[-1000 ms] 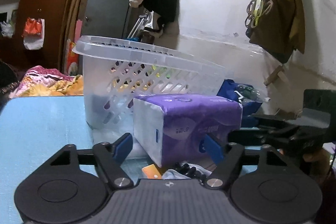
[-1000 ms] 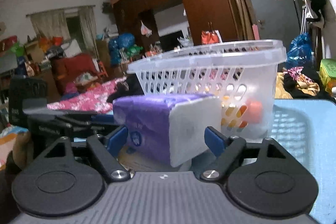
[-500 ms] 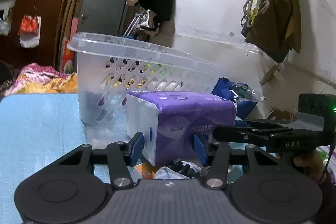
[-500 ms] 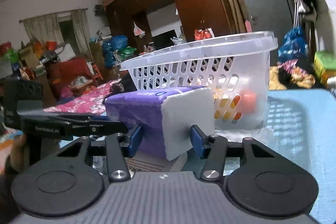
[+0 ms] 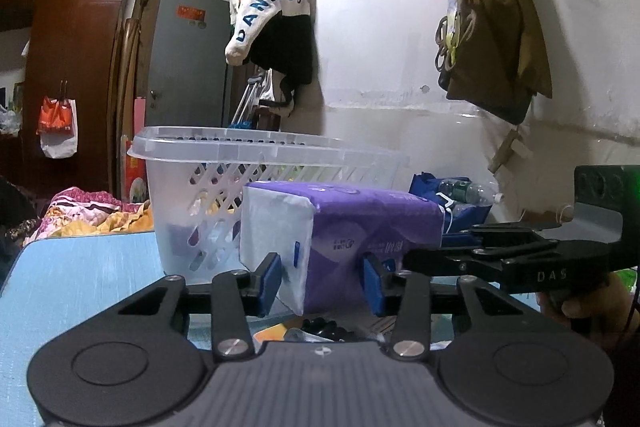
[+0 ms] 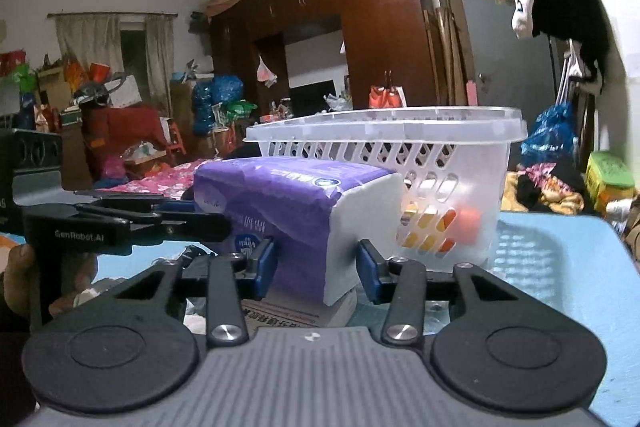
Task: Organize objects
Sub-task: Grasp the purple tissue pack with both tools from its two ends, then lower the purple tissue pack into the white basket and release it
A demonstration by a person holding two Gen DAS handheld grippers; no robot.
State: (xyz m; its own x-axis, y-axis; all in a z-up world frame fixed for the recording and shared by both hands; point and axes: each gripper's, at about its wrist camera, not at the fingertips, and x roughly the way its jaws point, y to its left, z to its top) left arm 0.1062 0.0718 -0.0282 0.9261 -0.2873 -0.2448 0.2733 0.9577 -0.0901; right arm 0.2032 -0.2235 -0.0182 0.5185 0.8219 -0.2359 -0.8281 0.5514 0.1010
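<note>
Left wrist view: the left claw [image 5: 322,277] has just been closing and its blue pads now pinch one end of the purple plastic-wrapped tissue pack [image 5: 352,227], which seems lifted just off the blue surface [image 5: 80,275]; small dark items beneath it are half hidden. Behind stands the clear perforated plastic basket [image 5: 248,163]. Right wrist view: the right claw [image 6: 316,267], wider a second ago, has likewise closed onto the pack's [image 6: 288,203] other end. The basket [image 6: 440,147] contents blur into orange shapes.
</note>
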